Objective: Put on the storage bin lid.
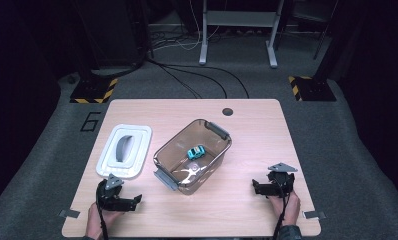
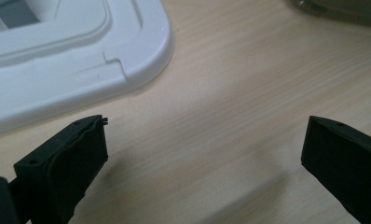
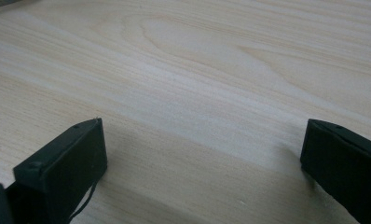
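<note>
Left gripper (image 1: 137, 201): rests on the table at about 7 o'clock, jaws spread wide with bare wood between them; in the left gripper view (image 2: 204, 154) nothing is held.
Right gripper (image 1: 257, 188): rests at about 4 o'clock, jaws wide apart over bare wood, nothing between them in the right gripper view (image 3: 202, 154).
Lid (image 1: 124, 150): white, flat on the table at about 9 o'clock, just beyond the left gripper; its rounded corner (image 2: 141, 51) lies near that gripper's jaws but apart from them.
Bin (image 1: 167, 152): clear brown tub at the centre, set at a slant, open on top, grey latches at both short ends.
Toy car (image 1: 196, 151): teal, inside the bin toward its 1 o'clock end.
Table (image 1: 247, 140): light wood; near edge close behind both hands, right edge close beside the right gripper.
Open room: a wide bare strip between the two grippers at 6 o'clock, and bare wood from the bin out to 3 o'clock.
Writing: a dark "6" (image 1: 91, 121) on the floor at about 10 o'clock, off the table's corner.
</note>
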A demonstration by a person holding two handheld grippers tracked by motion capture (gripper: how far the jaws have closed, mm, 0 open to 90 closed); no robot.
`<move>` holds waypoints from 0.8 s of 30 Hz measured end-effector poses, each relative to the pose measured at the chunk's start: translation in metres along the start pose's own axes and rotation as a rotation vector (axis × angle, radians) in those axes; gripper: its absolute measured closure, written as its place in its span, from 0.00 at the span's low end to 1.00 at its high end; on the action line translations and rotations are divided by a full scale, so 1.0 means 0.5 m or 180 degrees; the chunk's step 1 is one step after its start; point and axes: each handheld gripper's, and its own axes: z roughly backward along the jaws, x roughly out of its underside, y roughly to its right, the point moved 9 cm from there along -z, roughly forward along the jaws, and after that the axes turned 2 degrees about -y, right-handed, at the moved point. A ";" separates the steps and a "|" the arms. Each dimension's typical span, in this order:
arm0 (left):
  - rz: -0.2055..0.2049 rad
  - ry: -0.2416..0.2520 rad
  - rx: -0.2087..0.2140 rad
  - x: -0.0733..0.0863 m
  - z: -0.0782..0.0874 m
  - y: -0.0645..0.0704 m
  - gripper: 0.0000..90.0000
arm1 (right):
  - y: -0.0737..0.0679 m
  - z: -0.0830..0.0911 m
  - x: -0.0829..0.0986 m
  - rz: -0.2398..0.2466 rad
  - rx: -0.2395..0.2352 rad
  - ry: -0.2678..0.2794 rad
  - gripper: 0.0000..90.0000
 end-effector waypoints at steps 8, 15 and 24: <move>0.0020 0.0074 -0.0024 -0.060 0.029 -0.020 0.01 | 0.000 0.000 0.000 0.0006 -0.0004 0.0002 0.00; 0.0023 0.0098 -0.0092 -0.102 0.032 -0.051 0.01 | 0.001 0.000 0.000 0.0028 -0.0009 0.0003 0.00; 0.0135 0.0120 -0.0219 -0.144 0.016 -0.104 0.02 | 0.001 -0.001 -0.001 0.0032 -0.0011 0.0005 0.00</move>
